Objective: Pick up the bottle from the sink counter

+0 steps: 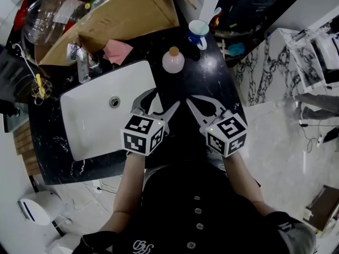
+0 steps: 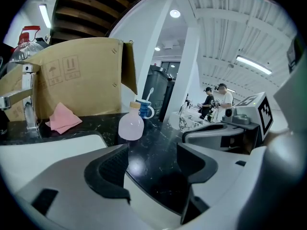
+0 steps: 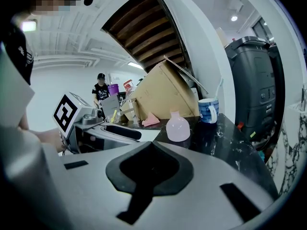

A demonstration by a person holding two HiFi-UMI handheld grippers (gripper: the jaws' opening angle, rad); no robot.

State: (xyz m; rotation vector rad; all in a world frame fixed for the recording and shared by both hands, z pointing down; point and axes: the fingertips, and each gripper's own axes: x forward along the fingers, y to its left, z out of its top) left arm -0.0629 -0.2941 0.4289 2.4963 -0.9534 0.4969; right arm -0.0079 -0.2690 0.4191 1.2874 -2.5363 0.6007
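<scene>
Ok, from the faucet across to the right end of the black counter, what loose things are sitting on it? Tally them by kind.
Bottle: 1
Mug: 1
Pink cloth: 1
Total: 3

Bright ceiling lights [image 2: 254,65], sharp, fisheye-warped edges

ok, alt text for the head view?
Seen from above, a round pink bottle stands untouched on a black marble counter beside a white sink. Two handheld grippers hover short of it: the left gripper open, the right gripper shut, both empty.
</scene>
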